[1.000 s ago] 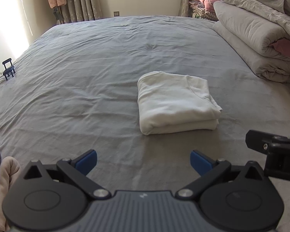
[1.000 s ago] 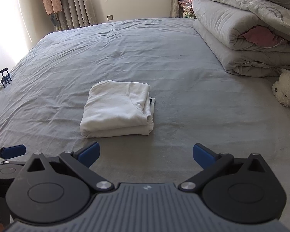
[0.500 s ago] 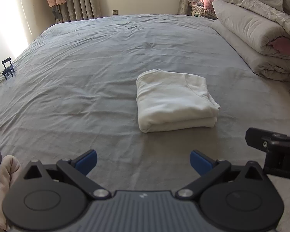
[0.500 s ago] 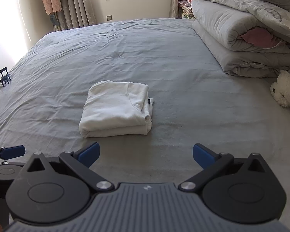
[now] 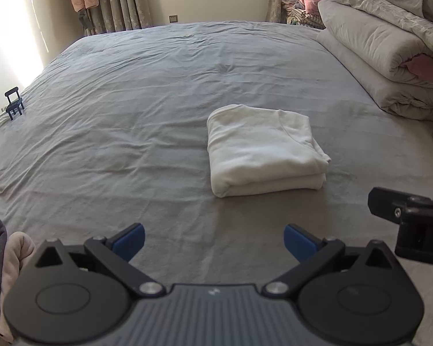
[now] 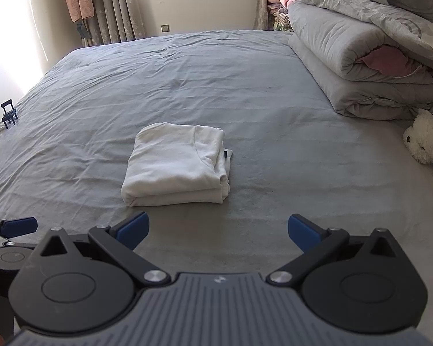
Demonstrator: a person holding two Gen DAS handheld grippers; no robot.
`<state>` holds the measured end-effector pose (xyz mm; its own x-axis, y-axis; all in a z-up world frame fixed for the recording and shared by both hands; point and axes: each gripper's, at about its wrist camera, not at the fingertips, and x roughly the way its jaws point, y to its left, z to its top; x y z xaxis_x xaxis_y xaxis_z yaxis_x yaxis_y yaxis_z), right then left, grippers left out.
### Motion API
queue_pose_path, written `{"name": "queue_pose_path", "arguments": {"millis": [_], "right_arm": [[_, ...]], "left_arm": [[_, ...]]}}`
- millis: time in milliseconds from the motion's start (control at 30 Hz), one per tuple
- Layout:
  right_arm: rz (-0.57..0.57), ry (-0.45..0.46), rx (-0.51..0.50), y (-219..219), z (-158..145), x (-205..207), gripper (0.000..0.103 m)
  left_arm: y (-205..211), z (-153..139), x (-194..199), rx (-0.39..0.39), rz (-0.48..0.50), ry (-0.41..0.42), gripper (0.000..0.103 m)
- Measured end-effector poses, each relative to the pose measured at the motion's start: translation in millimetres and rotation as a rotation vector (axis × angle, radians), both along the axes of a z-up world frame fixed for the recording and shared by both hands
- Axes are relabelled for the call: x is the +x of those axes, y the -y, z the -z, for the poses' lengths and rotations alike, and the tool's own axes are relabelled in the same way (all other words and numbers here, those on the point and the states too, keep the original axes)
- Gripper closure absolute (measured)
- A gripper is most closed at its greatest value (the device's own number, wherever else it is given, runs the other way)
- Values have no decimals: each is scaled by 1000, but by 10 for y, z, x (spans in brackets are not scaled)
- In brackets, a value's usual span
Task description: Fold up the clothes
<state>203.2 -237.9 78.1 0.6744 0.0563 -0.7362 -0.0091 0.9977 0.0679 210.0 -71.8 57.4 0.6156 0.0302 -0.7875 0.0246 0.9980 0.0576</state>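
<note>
1. The left gripper [image 5: 213, 240] has its blue-padded jaws spread wide with nothing between them, low over the near edge of the bed [image 5: 130, 109].
2. The right gripper [image 6: 218, 230] is likewise spread wide and empty, beside the left one; its black body shows at 3 o'clock in the left wrist view.
3. The garment [image 6: 177, 164], white and folded into a neat rectangle, lies flat on the grey bed, at about 12 o'clock from the left gripper and 11 o'clock from the right. Neither gripper touches it.
4. Writing: a white "D" is readable on the right gripper's body in the left view, the rest cut off. A small dark tag at the garment's right edge is too small to read.
5. Rolled grey quilts [image 6: 360, 66] lie stacked at 2 o'clock, with a white plush toy [image 6: 427, 144] just below them at 3 o'clock.
6. A tiny dark chair [image 5: 14, 103] stands at 9 o'clock on the bed's edge.
7. Folded grey and pink clothes [image 5: 5, 262] sit at 8 o'clock in the left view.
</note>
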Motion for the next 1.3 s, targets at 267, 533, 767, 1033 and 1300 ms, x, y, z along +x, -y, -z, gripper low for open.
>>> {"name": "queue_pose_path", "arguments": {"millis": [267, 533, 767, 1033, 1300], "right_arm": [[-1, 2, -6, -28, -30, -22, 0], [-8, 8, -6, -47, -59, -87, 0], [-17, 28, 25, -38, -85, -229, 0], [-31, 67, 49, -58, -176, -473, 0], [-17, 93, 52, -79, -233, -810, 0]], "left_arm": [[-14, -21, -16, 0, 3, 1, 0], [-37, -55, -101, 1, 13, 0, 0], [-96, -83, -264, 1, 19, 0, 0], [-184, -163, -513, 8, 10, 28, 0], [-242, -292, -856, 3, 17, 55, 0]]}}
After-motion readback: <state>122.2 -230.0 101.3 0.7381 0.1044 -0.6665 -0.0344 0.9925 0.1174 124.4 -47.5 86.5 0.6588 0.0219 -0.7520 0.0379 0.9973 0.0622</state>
